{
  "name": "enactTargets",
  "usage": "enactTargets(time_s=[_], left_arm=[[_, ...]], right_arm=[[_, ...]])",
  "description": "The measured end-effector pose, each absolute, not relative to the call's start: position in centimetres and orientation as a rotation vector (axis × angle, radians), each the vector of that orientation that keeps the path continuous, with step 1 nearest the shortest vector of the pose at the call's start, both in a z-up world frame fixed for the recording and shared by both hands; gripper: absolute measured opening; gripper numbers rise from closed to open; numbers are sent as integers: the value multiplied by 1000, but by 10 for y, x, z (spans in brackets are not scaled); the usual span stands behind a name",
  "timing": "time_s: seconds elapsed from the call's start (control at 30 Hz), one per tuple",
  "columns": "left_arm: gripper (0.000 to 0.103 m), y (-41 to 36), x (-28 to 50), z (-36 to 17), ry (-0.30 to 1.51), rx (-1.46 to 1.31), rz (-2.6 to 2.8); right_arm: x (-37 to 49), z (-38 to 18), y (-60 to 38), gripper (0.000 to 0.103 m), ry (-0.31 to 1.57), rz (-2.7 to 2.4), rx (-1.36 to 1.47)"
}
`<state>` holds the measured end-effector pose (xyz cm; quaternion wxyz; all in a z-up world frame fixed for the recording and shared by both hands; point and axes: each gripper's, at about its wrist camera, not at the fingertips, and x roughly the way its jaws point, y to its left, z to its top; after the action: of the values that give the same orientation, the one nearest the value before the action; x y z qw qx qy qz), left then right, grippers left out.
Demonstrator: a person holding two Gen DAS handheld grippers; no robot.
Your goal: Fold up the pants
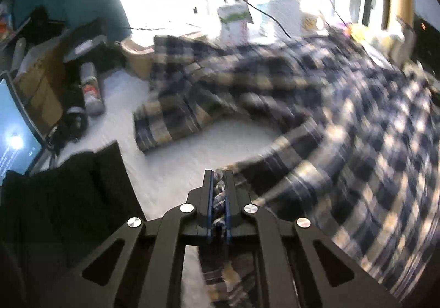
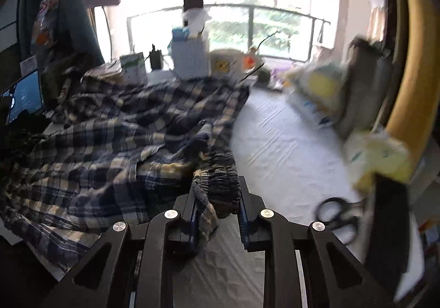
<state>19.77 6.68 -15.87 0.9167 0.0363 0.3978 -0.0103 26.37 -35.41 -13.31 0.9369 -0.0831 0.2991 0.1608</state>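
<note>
The blue, black and cream plaid pants (image 1: 316,104) lie spread and rumpled over a white table cover (image 1: 198,148). My left gripper (image 1: 219,174) is shut on a bunched edge of the plaid cloth, which hangs down below the fingers. In the right wrist view the pants (image 2: 110,132) spread to the left. My right gripper (image 2: 217,184) is shut on the gathered elastic waistband (image 2: 220,173), held slightly above the white cover (image 2: 280,148). Both views are blurred by motion.
Boxes, a mug and bottles (image 2: 189,58) line the far edge by the window. Black scissors (image 2: 337,214) and packets (image 2: 324,88) lie at the right. A laptop screen (image 1: 13,132), a dark cloth (image 1: 68,198) and a spray can (image 1: 92,88) are at the left.
</note>
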Motion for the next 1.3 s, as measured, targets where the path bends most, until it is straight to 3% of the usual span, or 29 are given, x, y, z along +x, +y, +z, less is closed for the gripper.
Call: enactTargets(time_s=[0.23, 0.4, 0.43, 0.5, 0.53, 0.6, 0.93, 1.3], left_arm=[[5, 77, 251, -147, 769, 22, -30], [7, 73, 271, -156, 833, 35, -42], [10, 73, 269, -157, 841, 40, -38], [35, 75, 256, -156, 843, 50, -23], [55, 76, 249, -154, 837, 51, -18], [63, 76, 227, -146, 812, 54, -5], [68, 24, 130, -137, 780, 21, -109], [68, 6, 103, -153, 816, 30, -58]], right_arm=[[254, -133, -368, 23, 618, 239, -144], [254, -151, -364, 23, 646, 177, -141], [254, -154, -363, 23, 650, 171, -139], [254, -159, -363, 23, 654, 163, -135], [253, -161, -363, 23, 656, 163, -130], [254, -162, -364, 24, 658, 164, -124], [254, -166, -355, 24, 652, 171, -123], [251, -170, -362, 26, 692, 156, -129]])
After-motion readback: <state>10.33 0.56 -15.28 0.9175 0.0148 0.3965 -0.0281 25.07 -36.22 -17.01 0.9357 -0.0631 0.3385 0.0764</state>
